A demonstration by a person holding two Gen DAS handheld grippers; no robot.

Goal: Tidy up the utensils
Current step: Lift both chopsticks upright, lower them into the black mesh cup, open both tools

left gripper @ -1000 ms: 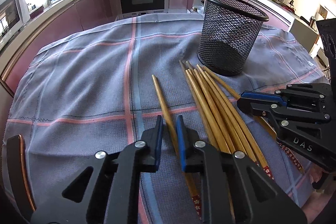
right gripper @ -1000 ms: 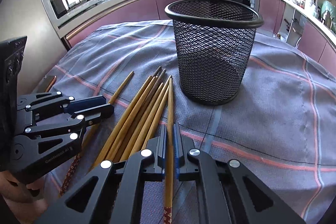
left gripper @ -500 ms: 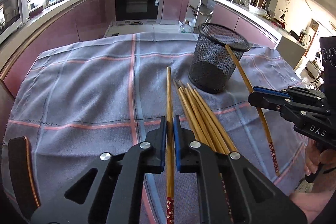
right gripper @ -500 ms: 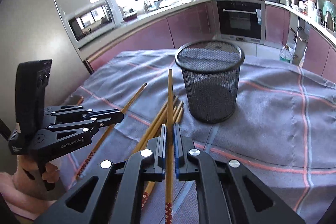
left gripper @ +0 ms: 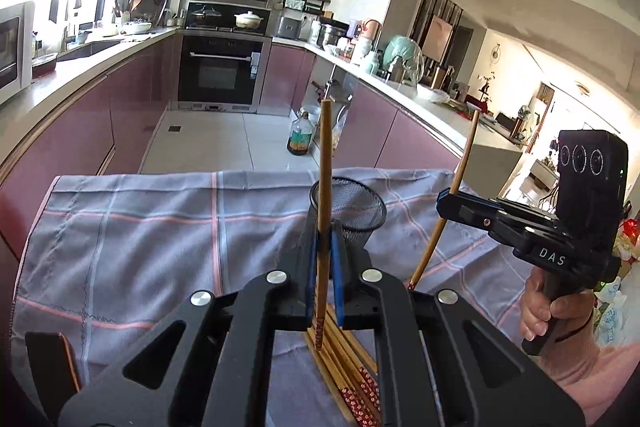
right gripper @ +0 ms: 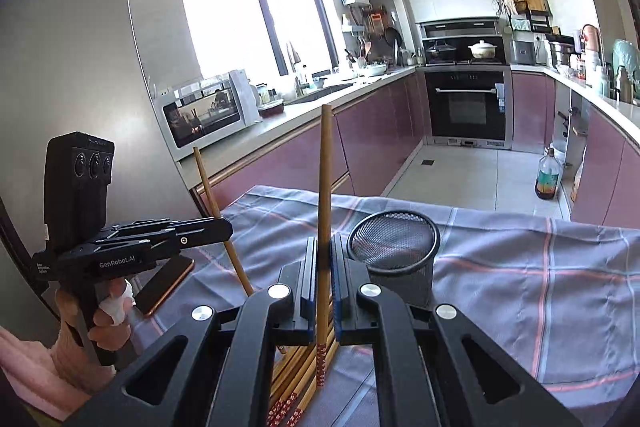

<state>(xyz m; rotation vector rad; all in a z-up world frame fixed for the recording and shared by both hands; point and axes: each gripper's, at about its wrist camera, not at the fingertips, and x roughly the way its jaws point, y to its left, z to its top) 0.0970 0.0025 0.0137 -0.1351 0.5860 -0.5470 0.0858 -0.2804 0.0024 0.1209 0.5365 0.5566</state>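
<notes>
Jaws pinched almost fully shut in the left gripper [left gripper: 323, 247], blue pads pressing a slim tan bamboo chopstick [left gripper: 325, 167] near its red-flowered handle end, thin tip pointing up and away. Same in the right gripper [right gripper: 323, 247]: closed to a sliver on a second bamboo chopstick [right gripper: 325, 179], gripped low on the shaft, patterned end hanging just under the pads. Gripped low, probably, to leave most of each stick free beyond the pads for steering into a narrow mouth. Held steeply, probably to drop in end-on rather than lie across the rim.

Directly beneath both grippers, flat on the grey checked cloth with pink stripes [left gripper: 140, 227]: a loose bundle of matching chopsticks [left gripper: 348, 379], handle ends toward the cameras, not yet sorted. Fanned side by side, so easy to take one at a time.

Off to the left edge of the cloth, a dark phone with a copper edge [right gripper: 164, 285], clear of the work.

Just beyond the bundle, upright and seemingly empty: the black wire-mesh cup [right gripper: 394, 239], the likely destination. Both held sticks above the cloth and short of its rim, neither inside.

Further back, purple kitchen cabinets and a built-in black oven [left gripper: 220, 71].
</notes>
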